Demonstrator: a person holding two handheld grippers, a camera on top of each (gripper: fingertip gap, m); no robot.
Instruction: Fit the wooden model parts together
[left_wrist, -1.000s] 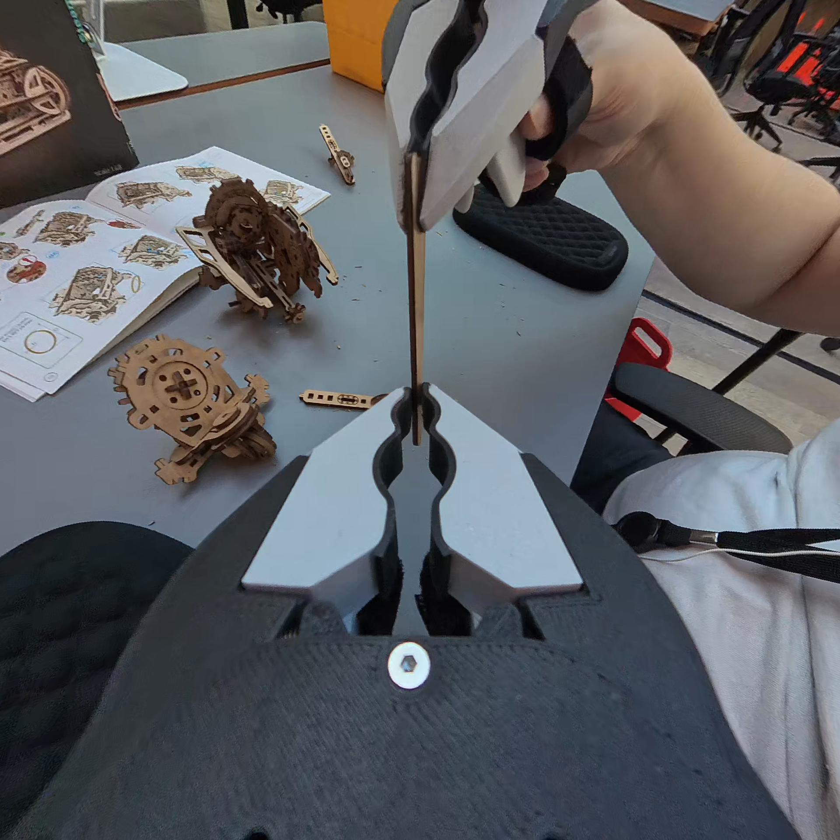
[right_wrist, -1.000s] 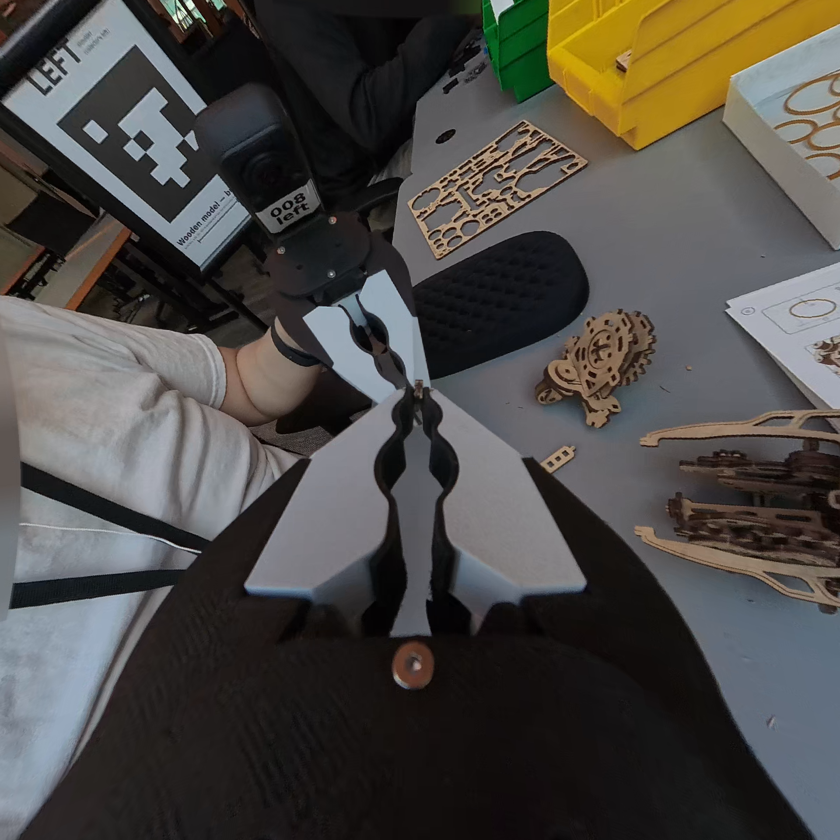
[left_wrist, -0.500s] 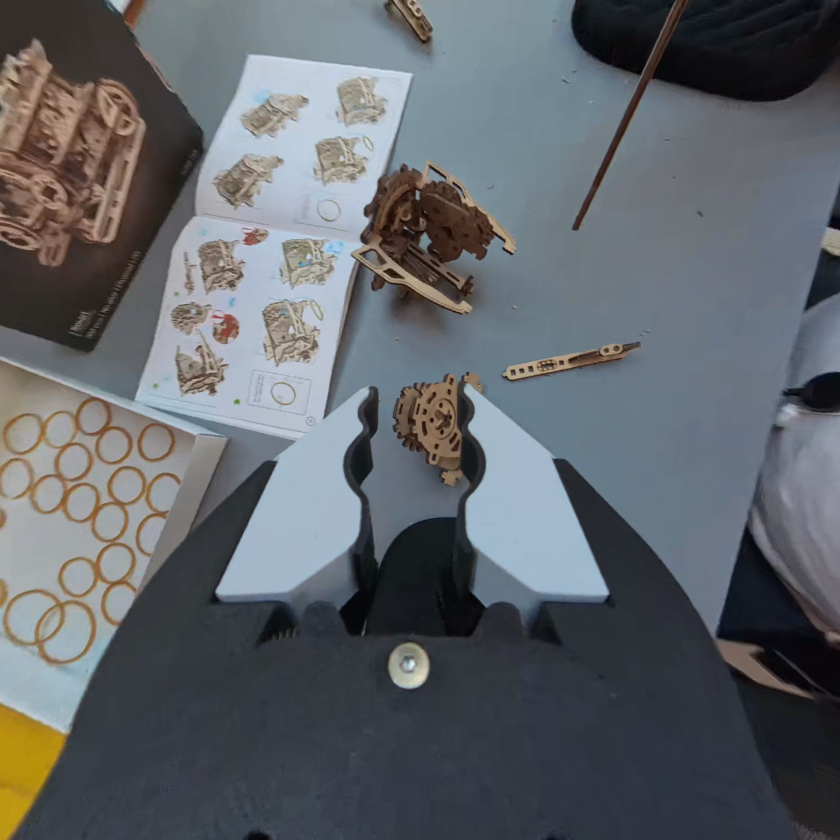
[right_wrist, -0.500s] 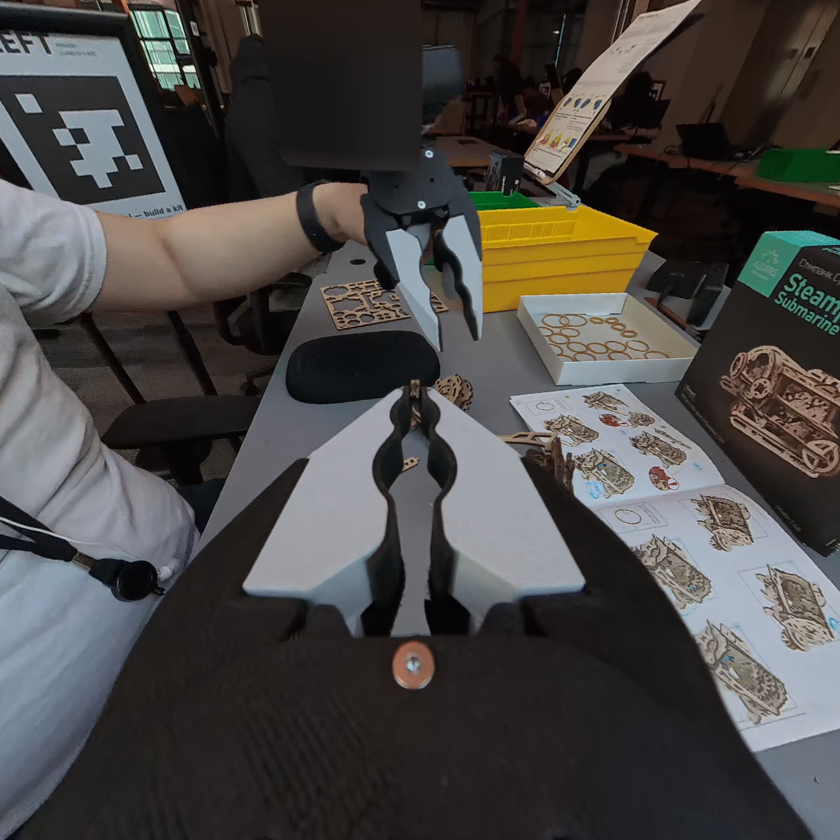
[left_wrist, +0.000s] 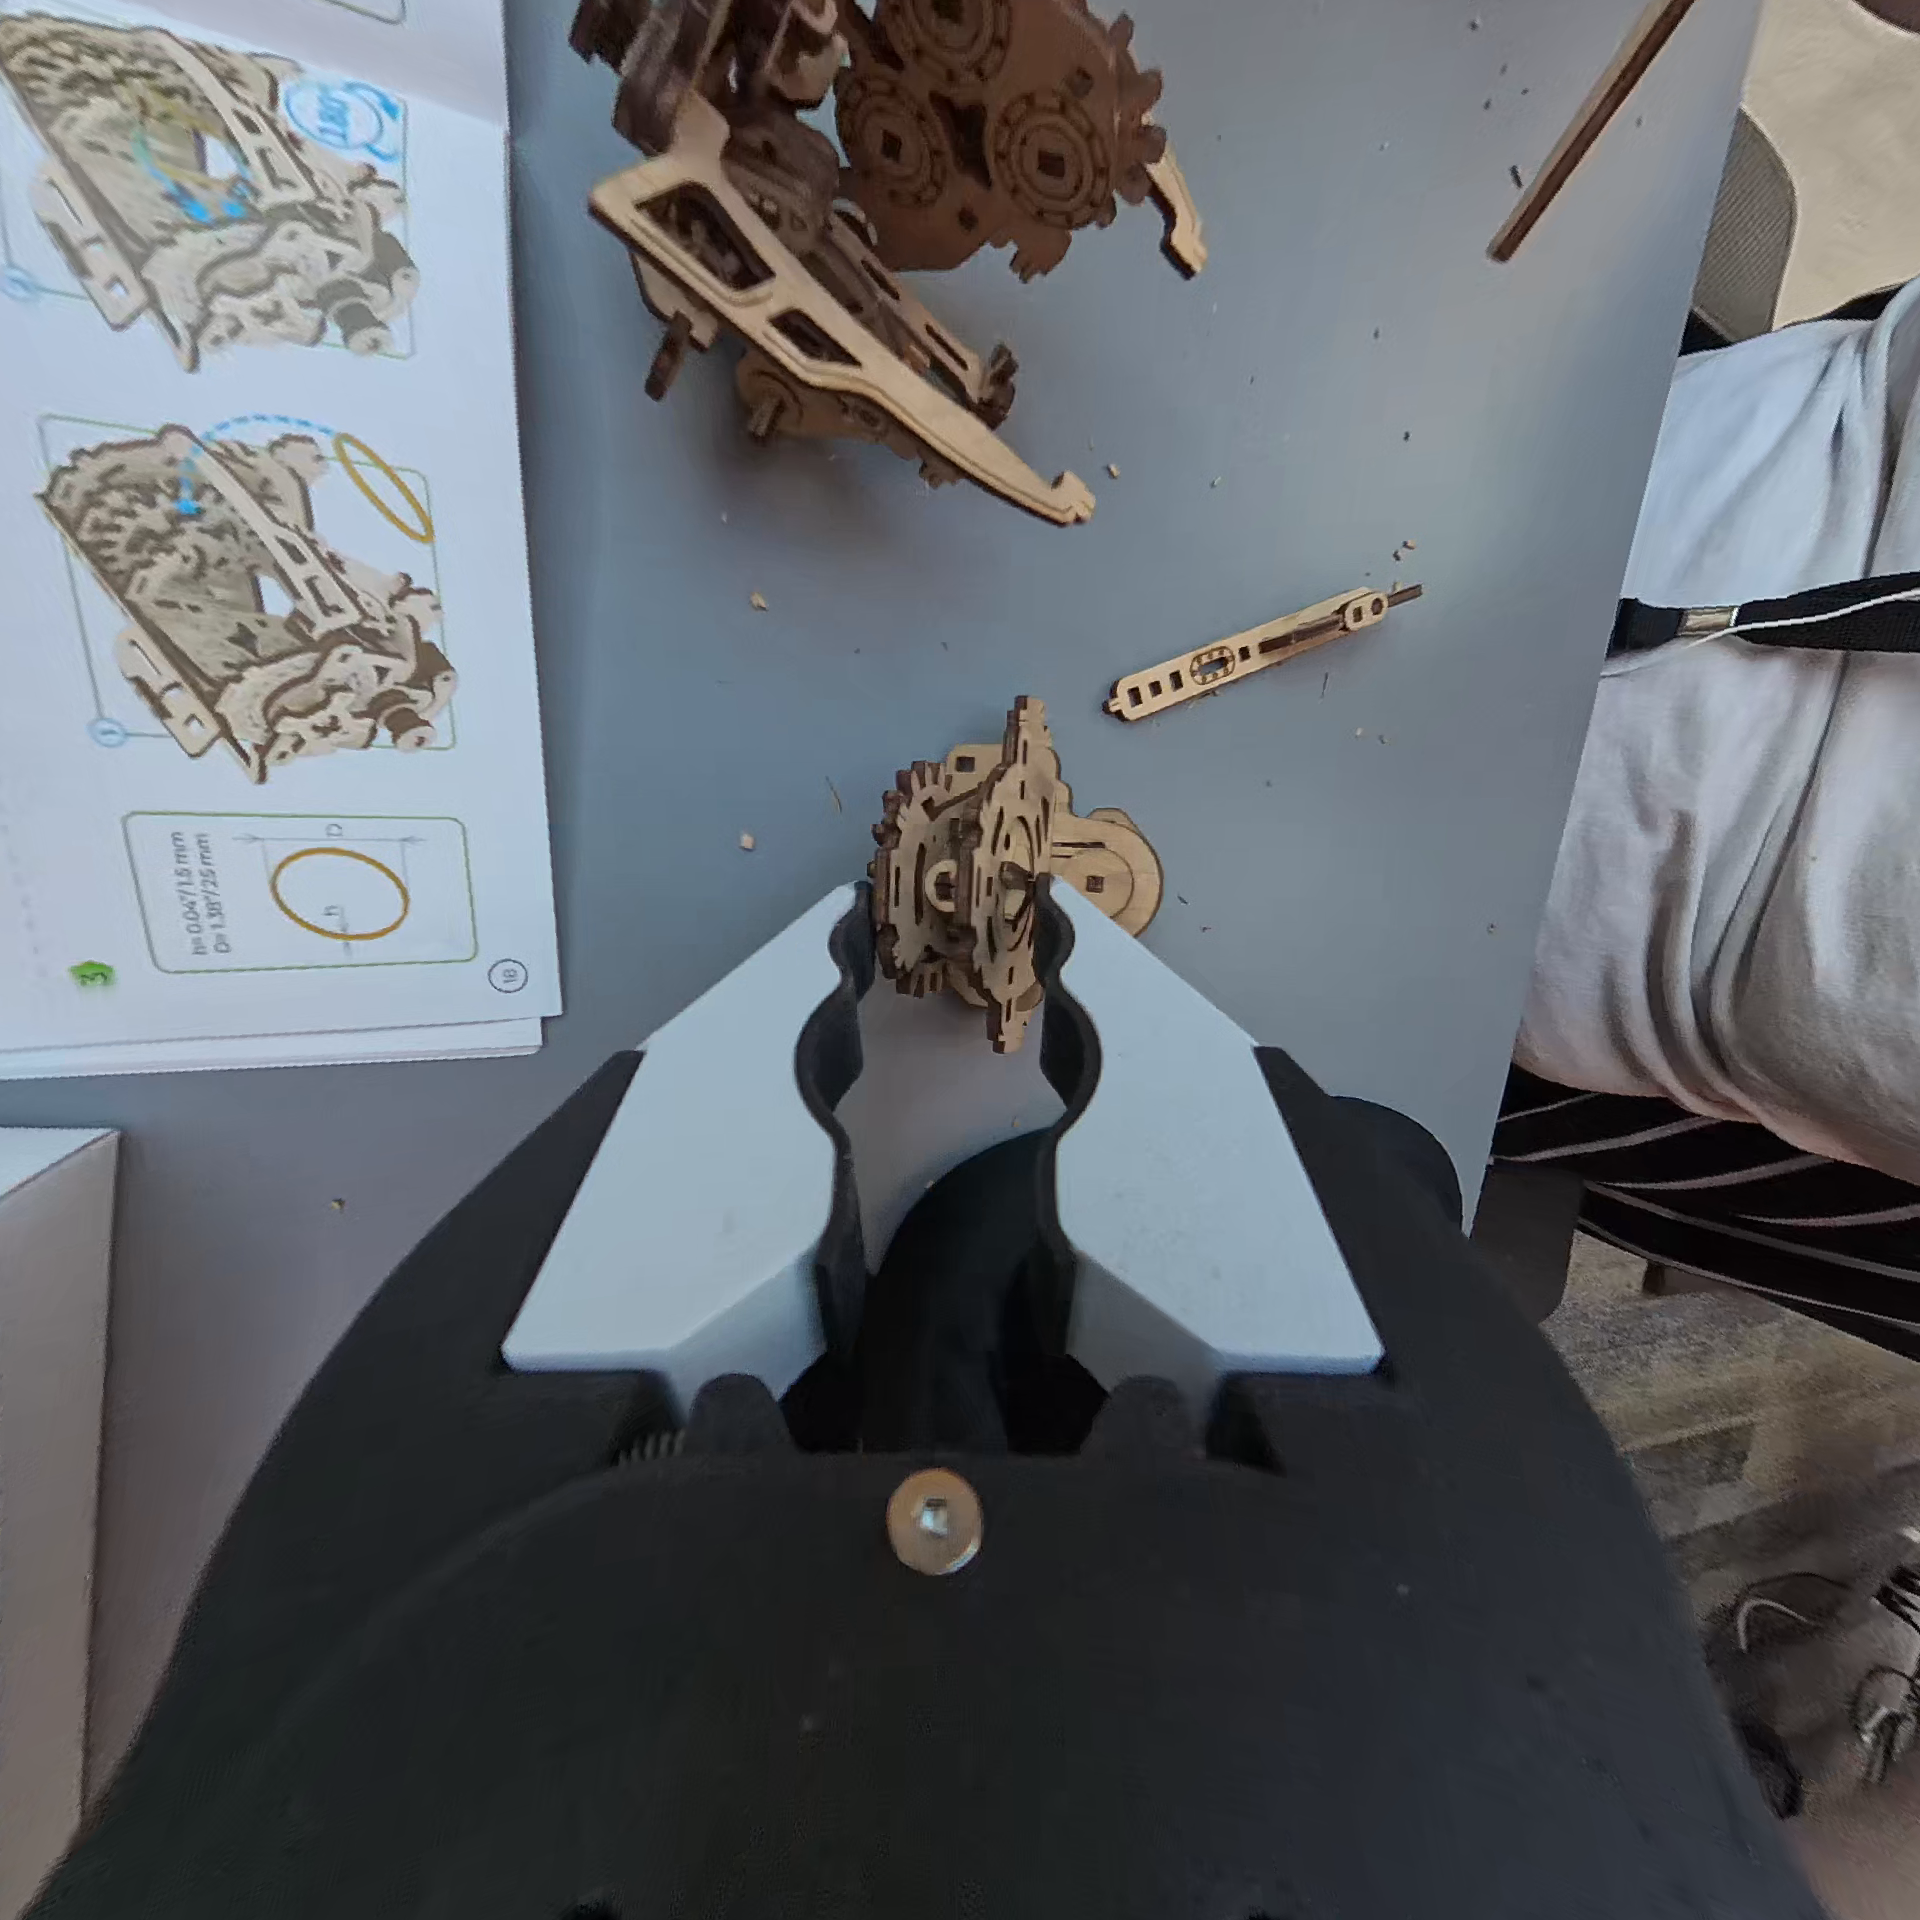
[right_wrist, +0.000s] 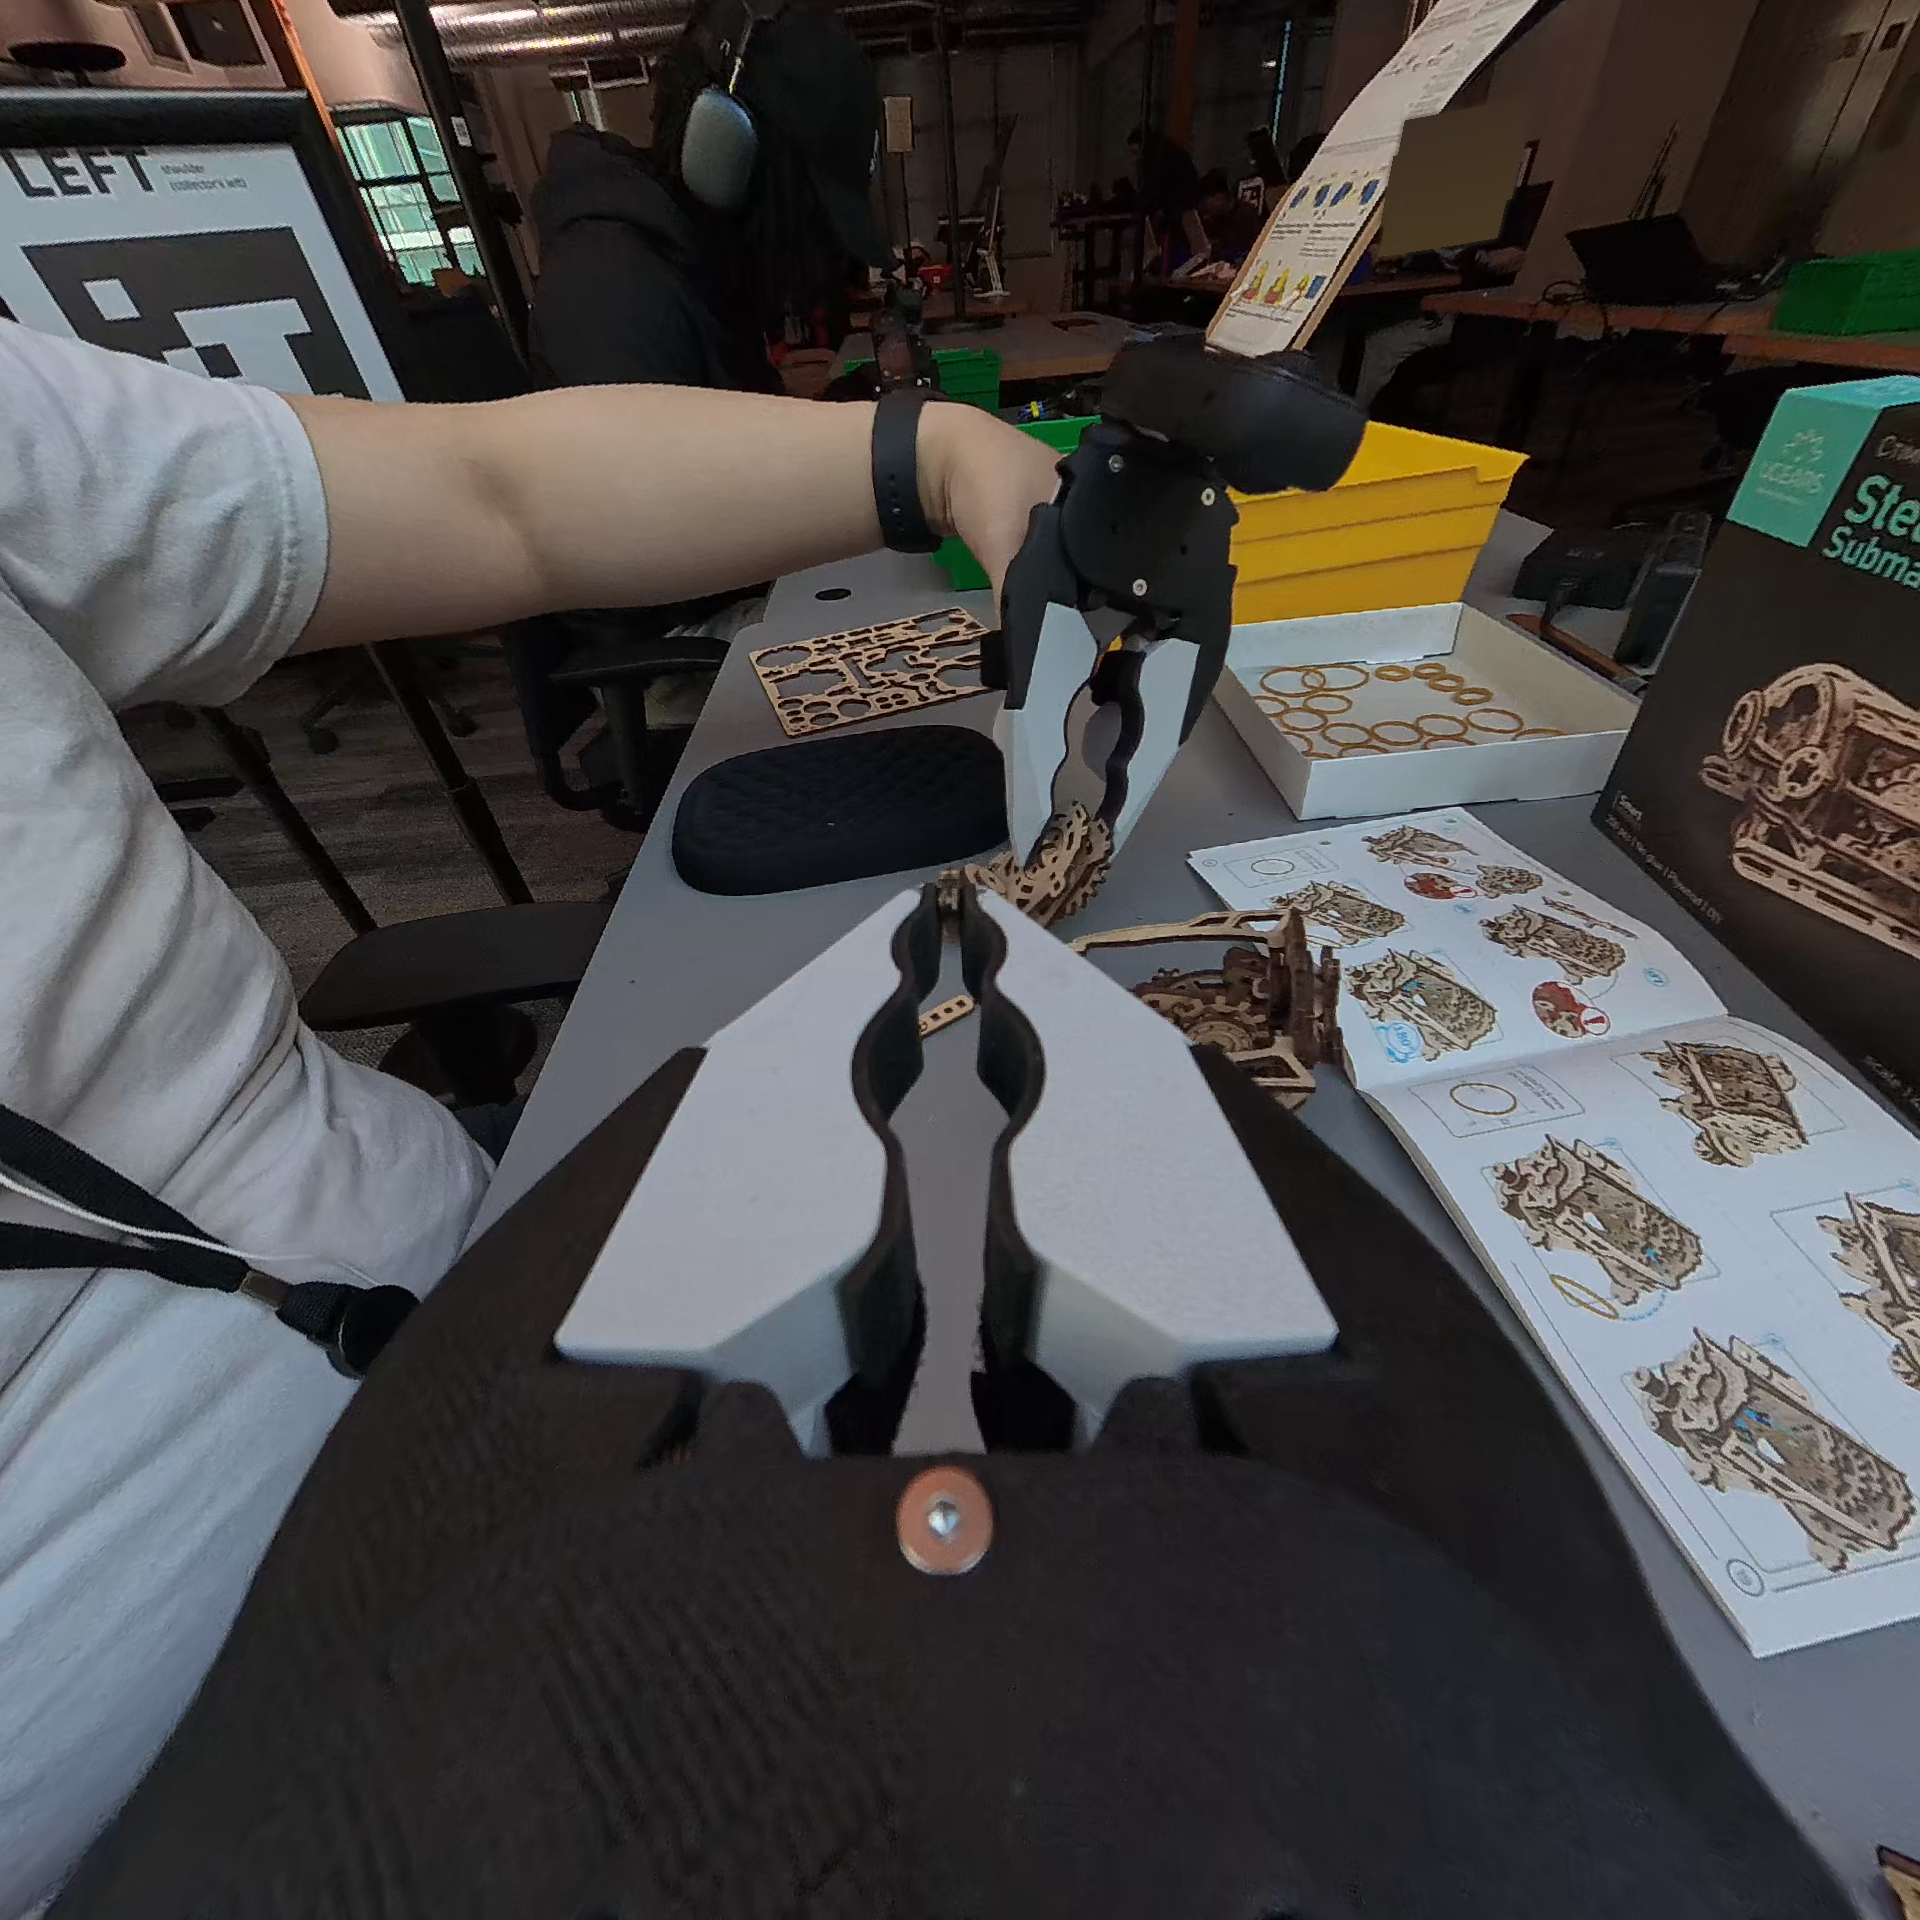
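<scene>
My left gripper (left_wrist: 954, 899) points down at the grey table (left_wrist: 1299, 935), and its jaws are closed on a small wooden gear assembly (left_wrist: 971, 883) that stands on edge. The right wrist view shows this gripper (right_wrist: 1070, 842) on the same assembly (right_wrist: 1049, 868). My right gripper (right_wrist: 948, 904) is shut on a thin wooden strip (right_wrist: 948, 896), seen edge-on at its tips, and is held near the table's front edge. The strip's far end (left_wrist: 1579, 114) shows at the top right of the left wrist view. A larger wooden model (left_wrist: 862, 239) lies beyond the assembly.
A small flat slotted part (left_wrist: 1257, 649) lies right of the assembly. An open instruction booklet (left_wrist: 260, 520) lies left. A black box (right_wrist: 1787, 748), a white tray of rubber rings (right_wrist: 1403, 717), yellow bins (right_wrist: 1371, 530), a black pad (right_wrist: 842, 805) and a cut-out wooden sheet (right_wrist: 873, 665) stand farther off. Tip to tip, the grippers are about 20 cm apart.
A second ago both grippers held the strip. The left one let go, swung down over the table and closed on the gear assembly. The right one drew back with the strip.
</scene>
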